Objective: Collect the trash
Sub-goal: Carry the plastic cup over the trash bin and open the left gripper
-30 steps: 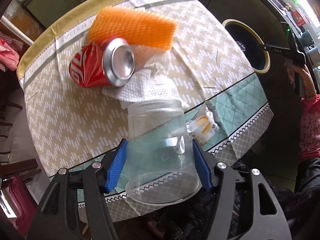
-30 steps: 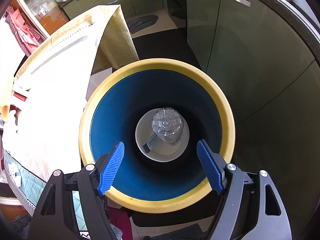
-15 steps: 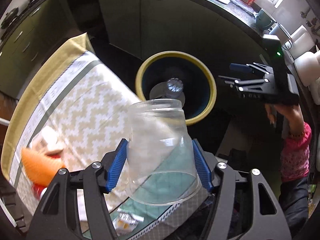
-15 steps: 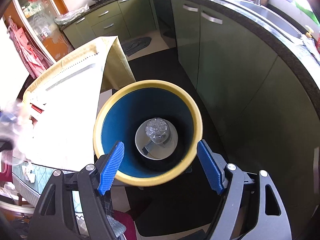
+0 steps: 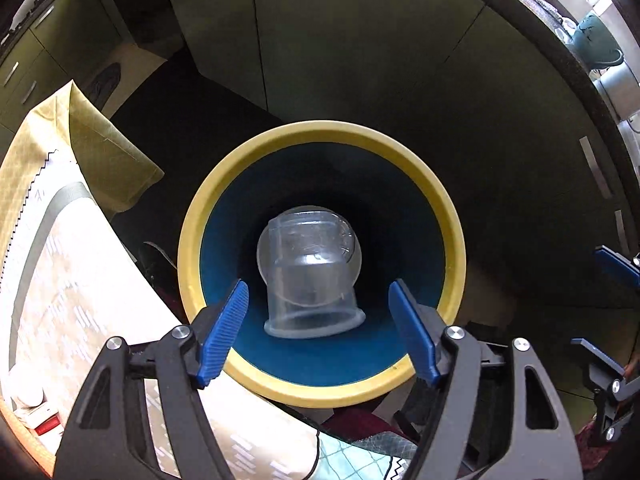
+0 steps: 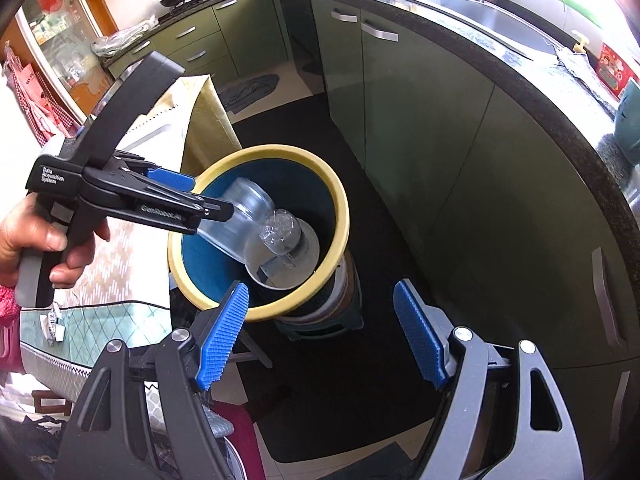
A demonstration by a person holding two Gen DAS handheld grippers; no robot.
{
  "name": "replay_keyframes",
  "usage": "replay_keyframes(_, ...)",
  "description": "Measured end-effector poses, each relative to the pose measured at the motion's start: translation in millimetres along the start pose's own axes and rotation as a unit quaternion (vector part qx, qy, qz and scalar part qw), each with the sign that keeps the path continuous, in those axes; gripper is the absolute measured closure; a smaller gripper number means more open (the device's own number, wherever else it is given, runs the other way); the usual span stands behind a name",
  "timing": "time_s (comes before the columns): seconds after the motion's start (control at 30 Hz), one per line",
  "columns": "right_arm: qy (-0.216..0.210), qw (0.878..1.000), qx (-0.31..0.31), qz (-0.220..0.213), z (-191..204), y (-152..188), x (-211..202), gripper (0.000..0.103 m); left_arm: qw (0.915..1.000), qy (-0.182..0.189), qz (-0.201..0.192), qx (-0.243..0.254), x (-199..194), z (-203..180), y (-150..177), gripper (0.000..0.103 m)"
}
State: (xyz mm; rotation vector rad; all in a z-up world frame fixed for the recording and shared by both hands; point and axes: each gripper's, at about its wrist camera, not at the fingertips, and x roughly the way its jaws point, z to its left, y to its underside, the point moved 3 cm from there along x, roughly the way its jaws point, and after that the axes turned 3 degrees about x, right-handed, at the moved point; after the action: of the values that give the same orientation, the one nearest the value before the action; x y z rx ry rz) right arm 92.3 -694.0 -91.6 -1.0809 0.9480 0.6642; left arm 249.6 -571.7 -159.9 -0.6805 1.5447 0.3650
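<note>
A clear plastic cup (image 5: 312,276) hangs free inside the mouth of the blue bin with a yellow rim (image 5: 320,132), between but apart from my left gripper's (image 5: 318,320) open blue pads. In the right wrist view the cup (image 6: 240,220) is just off the left gripper's tips (image 6: 208,204) over the bin (image 6: 336,208). A clear plastic bottle (image 6: 280,232) lies at the bin's bottom. My right gripper (image 6: 320,332) is open and empty, held back from the bin, above the dark floor.
The table with its patterned cloth (image 5: 60,280) stands left of the bin, with small wrappers (image 6: 52,324) near its edge. Green kitchen cabinets (image 6: 440,140) and a dark countertop (image 6: 540,80) curve behind and to the right.
My left gripper swung from the table to over the bin and opened, letting go of the cup. My right gripper pulled up and away from the bin.
</note>
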Motion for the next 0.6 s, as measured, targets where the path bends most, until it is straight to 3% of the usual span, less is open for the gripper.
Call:
replay_keyframes(0.2, -0.013, 1.0, -0.015, 0.009, 11.6, -2.9, 11.9, 0.028, 0.9996, 0.015, -0.022, -0.001, -60.3, 15.4, 41.5, 0.032)
replay_keyframes(0.27, -0.022, 0.999, -0.032, 0.012, 22.8, -3.3, 14.6, 0.028, 0.9991, 0.02, -0.038, -0.003, -92.3, 22.9, 68.6, 0.026)
replay_keyframes(0.43, -0.051, 0.993, -0.101, 0.021, 86.1, -13.1, 27.7, 0.028, 0.9975, 0.001, -0.066, -0.027, -160.6, 62.2, 151.4, 0.025)
replay_keyframes(0.6, -0.089, 0.978, -0.185, 0.028, 176.7, -26.6, 40.1, 0.028, 0.9911, -0.045, -0.083, -0.094, -203.7, 115.0, 243.3, 0.024)
